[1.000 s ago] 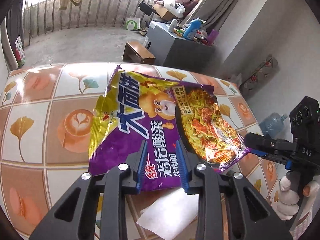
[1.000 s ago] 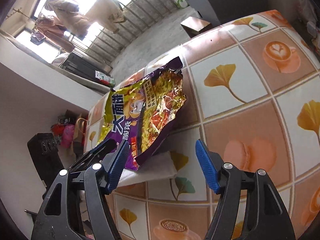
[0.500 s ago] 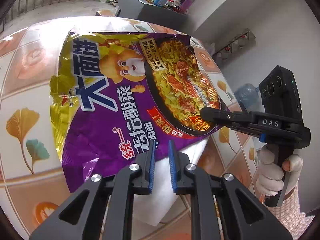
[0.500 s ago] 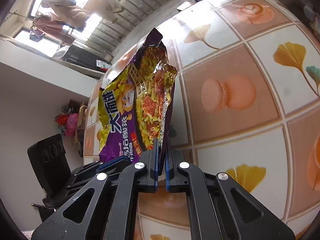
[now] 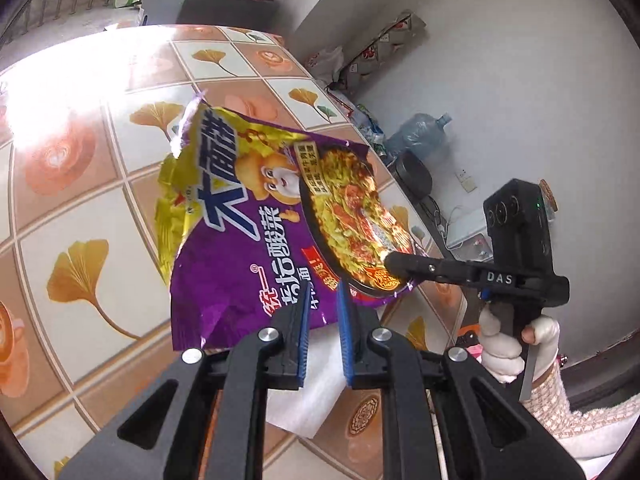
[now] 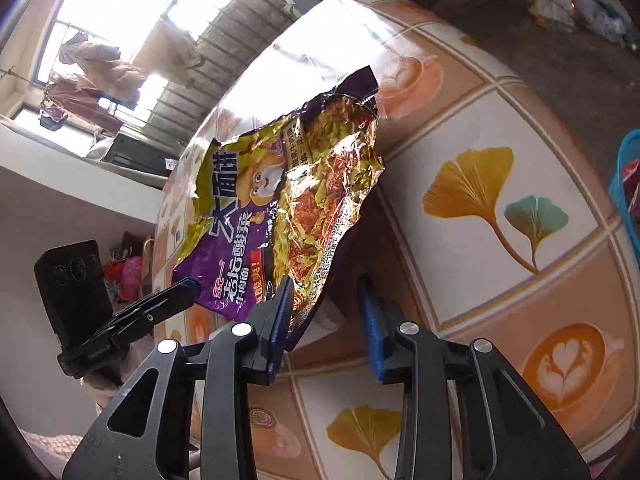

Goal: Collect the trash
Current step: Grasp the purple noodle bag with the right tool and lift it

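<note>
A purple and yellow noodle wrapper (image 5: 248, 240) hangs lifted over the tiled table (image 5: 80, 220). My left gripper (image 5: 322, 292) is shut on its lower edge, with only a narrow slit between the pads. The right wrist view shows that gripper (image 6: 188, 284) at the wrapper's (image 6: 248, 216) lower left corner. My right gripper (image 6: 324, 284) is opening. The wrapper's crinkled right edge hangs between its jaws and leans on the left pad (image 6: 280, 312); the other pad stands apart. In the left wrist view the right gripper (image 5: 394, 266) overlaps the wrapper's right corner.
A white paper sheet (image 5: 320, 392) lies on the table beneath the wrapper. A gloved hand (image 5: 500, 344) holds the right gripper. A blue basket (image 6: 624, 192) stands past the table's right edge. A water jug (image 5: 420, 136) and clutter sit on the floor by the wall.
The left jaws narrowed onto the wrapper's lower edge and carried it across the table. The right jaws closed on its right corner half a second ago and have now parted.
</note>
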Demonstrator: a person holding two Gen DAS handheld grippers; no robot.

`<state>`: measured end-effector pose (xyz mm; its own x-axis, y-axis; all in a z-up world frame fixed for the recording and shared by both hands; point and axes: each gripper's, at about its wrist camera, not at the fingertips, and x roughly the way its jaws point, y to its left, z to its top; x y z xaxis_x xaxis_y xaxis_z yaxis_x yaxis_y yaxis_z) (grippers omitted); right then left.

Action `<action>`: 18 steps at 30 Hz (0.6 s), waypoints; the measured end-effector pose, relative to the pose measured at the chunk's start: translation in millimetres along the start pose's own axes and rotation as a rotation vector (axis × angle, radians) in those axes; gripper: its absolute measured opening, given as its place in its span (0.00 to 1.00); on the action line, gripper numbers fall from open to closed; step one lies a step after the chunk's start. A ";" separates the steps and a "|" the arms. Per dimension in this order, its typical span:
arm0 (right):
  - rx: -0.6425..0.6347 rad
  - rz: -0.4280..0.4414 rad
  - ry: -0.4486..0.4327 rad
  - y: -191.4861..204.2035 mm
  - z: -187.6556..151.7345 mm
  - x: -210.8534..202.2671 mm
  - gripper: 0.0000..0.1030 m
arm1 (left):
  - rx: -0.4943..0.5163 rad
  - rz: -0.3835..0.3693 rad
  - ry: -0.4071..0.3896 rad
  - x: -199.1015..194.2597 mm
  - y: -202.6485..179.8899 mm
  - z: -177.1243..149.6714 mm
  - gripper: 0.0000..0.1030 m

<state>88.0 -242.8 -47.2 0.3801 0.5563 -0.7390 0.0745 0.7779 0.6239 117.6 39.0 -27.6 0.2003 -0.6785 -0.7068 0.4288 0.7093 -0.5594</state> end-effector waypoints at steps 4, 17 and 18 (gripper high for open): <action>0.053 0.028 -0.070 -6.1 14.7 -3.2 0.52 | -0.011 0.100 -0.010 8.8 14.3 13.2 0.12; -0.037 0.214 -0.135 52.8 35.3 9.7 0.14 | -0.078 0.087 -0.017 25.7 34.6 12.3 0.11; -0.062 0.225 -0.138 62.5 36.2 10.4 0.14 | -0.079 0.084 -0.016 25.8 34.6 12.6 0.11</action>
<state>129.9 -199.0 -6.7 0.5027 0.6758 -0.5390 -0.0816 0.6578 0.7487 148.8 43.6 -59.7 0.2472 -0.6189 -0.7456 0.3392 0.7761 -0.5317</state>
